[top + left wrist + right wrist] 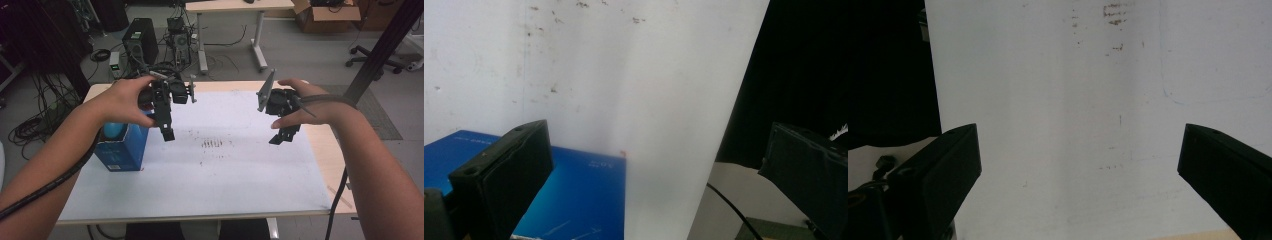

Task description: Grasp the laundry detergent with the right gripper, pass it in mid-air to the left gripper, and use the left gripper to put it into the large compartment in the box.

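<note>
Both hands hold grippers in the air over a table covered by a white sheet [210,170]. My left gripper [168,133] hangs above the sheet's left half, jaws pointing down, just right of a blue box [122,149]. In the left gripper view, the left gripper [656,137] is open with nothing between its jaws; the blue box [584,195] lies below them. My right gripper [281,138] hovers over the sheet's right half. In the right gripper view, the right gripper [1078,135] also stands open and empty over the white sheet [1073,100].
A light blue rounded thing [113,131] sits on the blue box. Dark smudges [212,143] mark the sheet's middle. A black slanted post [382,47] rises at the table's right. Behind the table are a computer tower [141,40], floor cables and a second table [235,6].
</note>
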`<control>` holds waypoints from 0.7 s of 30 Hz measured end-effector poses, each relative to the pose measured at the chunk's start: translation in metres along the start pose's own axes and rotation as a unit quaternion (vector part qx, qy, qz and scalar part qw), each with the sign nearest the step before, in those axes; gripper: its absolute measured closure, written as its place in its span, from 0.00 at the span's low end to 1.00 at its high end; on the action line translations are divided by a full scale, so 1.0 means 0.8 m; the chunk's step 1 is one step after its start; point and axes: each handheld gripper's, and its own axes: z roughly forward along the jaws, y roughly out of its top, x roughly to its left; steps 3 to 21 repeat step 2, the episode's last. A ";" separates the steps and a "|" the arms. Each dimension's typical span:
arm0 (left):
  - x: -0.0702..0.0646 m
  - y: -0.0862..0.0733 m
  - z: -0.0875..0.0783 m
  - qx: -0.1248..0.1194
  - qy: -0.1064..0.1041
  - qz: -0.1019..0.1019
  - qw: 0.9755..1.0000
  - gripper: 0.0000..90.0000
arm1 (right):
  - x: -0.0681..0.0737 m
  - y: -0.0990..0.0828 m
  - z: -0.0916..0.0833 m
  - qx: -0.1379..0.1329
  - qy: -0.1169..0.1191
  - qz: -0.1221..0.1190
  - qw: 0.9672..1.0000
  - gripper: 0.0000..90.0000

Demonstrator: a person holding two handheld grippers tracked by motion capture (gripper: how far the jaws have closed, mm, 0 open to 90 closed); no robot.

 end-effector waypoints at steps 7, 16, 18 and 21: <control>-0.002 -0.001 -0.002 -0.006 -0.005 0.000 1.000 0.00 | 0.001 0.001 -0.003 -0.002 -0.001 -0.004 1.000 0.04; -0.002 -0.001 -0.002 -0.006 -0.005 0.000 1.000 0.00 | 0.001 0.001 -0.003 -0.002 -0.001 -0.004 1.000 0.04; -0.002 -0.001 -0.002 -0.006 -0.005 0.000 1.000 0.00 | 0.001 0.001 -0.003 -0.002 -0.001 -0.004 1.000 0.04; -0.002 -0.001 -0.002 -0.006 -0.005 0.000 1.000 0.00 | 0.001 0.001 -0.003 -0.002 -0.001 -0.004 1.000 0.04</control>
